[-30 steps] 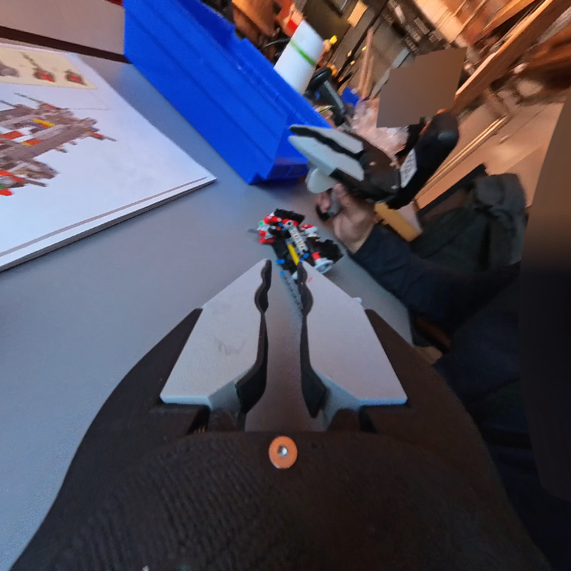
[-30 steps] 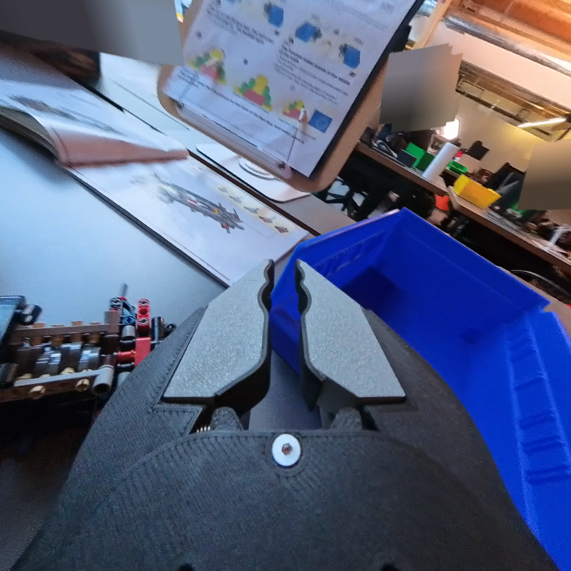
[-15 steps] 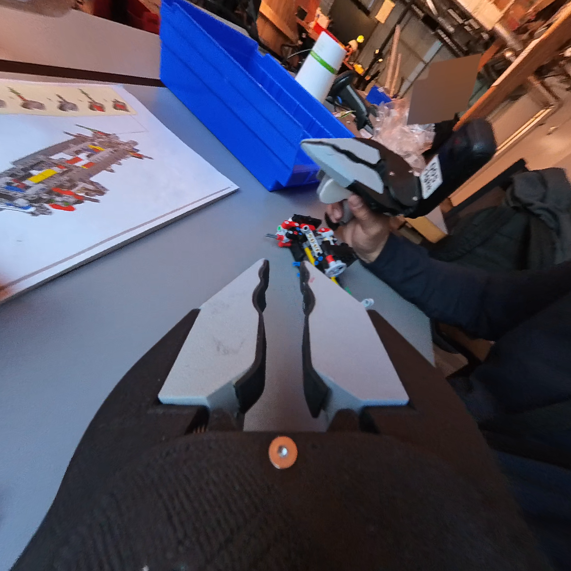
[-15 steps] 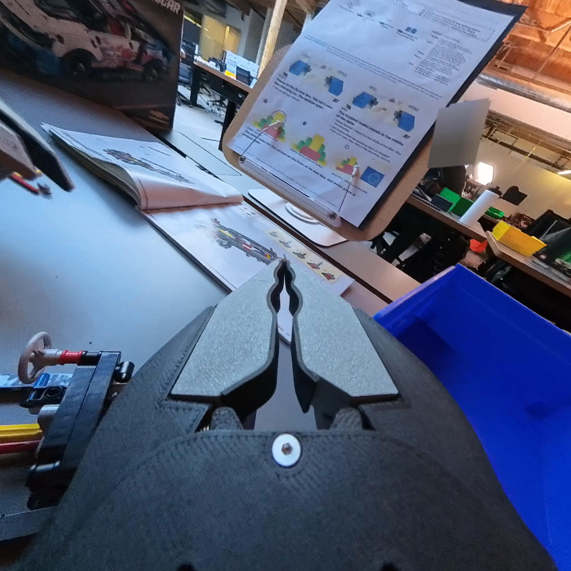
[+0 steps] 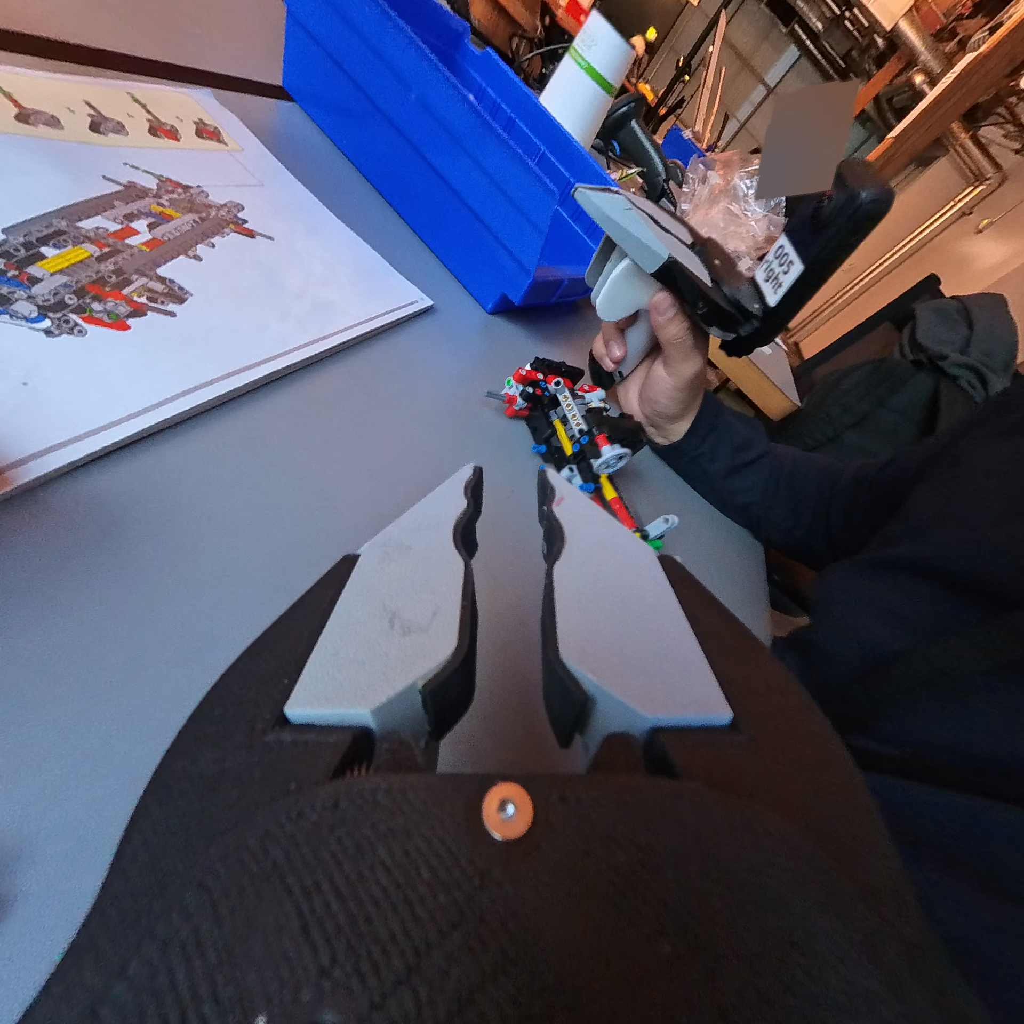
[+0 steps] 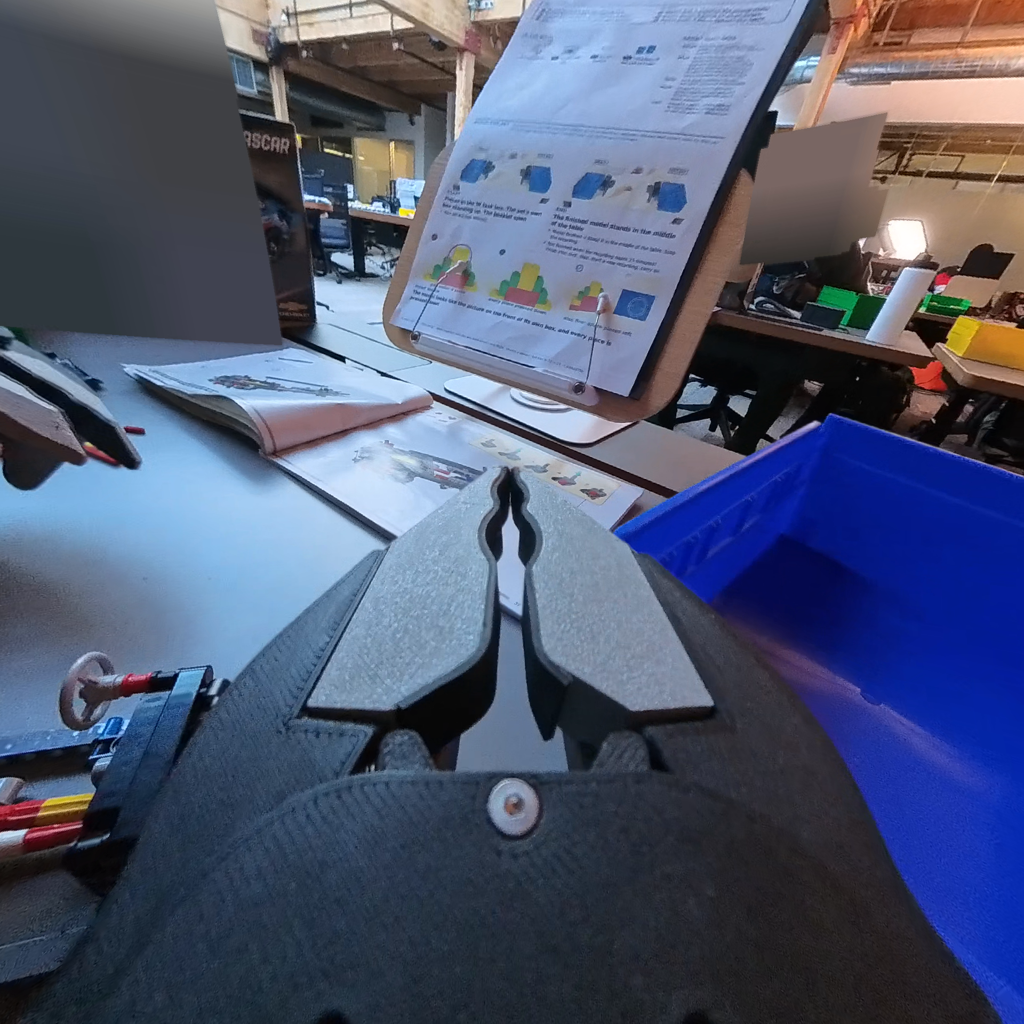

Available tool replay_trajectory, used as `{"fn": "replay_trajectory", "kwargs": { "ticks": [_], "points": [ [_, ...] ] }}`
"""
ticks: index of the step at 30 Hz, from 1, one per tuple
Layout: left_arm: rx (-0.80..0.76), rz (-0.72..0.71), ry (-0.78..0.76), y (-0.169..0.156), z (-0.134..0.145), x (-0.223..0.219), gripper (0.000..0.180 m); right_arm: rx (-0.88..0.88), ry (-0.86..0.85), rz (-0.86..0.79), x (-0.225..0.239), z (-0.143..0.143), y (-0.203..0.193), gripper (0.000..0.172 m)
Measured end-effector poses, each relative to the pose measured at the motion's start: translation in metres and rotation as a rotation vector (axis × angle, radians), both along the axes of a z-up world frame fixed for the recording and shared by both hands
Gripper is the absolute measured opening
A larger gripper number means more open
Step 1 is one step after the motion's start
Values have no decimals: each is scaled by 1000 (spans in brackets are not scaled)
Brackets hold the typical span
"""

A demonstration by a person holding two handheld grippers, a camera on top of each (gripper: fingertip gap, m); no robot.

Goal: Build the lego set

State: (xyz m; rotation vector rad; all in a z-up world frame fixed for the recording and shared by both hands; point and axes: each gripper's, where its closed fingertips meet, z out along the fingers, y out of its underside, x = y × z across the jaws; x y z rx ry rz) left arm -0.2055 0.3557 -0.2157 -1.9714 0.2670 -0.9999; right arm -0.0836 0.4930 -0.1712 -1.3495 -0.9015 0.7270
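Observation:
My left gripper (image 5: 508, 474) is open above the grey table (image 5: 277, 526), with bare table showing between its fingers. A small brick-built model (image 5: 565, 415) of black, red, yellow and grey parts lies just right of its fingertips. My right gripper (image 6: 508, 471) is shut, its tips touching with nothing between them. It is held in a hand above the model's far end in the left wrist view (image 5: 579, 191). The model also shows at the lower left of the right wrist view (image 6: 111, 737). The left gripper shows at that view's left edge (image 6: 111, 460).
A blue bin (image 5: 443, 149) stands behind the model, at the right in the right wrist view (image 6: 886, 554). An open instruction booklet (image 5: 166, 249) lies at the left. A wooden stand with a printed sheet (image 6: 582, 194) stands behind it. The person's sleeve (image 5: 831, 498) is at the right. My hands' fingertips stand some 20 cm from each other.
My right gripper shut on air, with nothing between its pads, and tilted up from the bin's edge. My left gripper shifted a little, so the model now sits right of its tips.

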Motion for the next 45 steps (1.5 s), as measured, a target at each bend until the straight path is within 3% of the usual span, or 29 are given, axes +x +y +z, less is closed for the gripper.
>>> {"fn": "replay_trajectory", "kwargs": {
  "ticks": [8,22,40,43,45],
  "points": [
    [-66,-1,-17,3,-21,0,16,-30,15,-8,4,-2,6,0],
    [-90,-18,-16,1,-25,3,17,-37,4,-3,6,-5,9,0],
    [-41,-89,455,-11,-54,25,21,10,-11,9,-1,0,-2,0],
    [8,-65,602,-11,-51,10,9,4,-6,8,-1,0,-3,0],
    [19,-23,741,-12,-47,-25,5,-8,5,-2,1,0,0,0]
  ]
}}
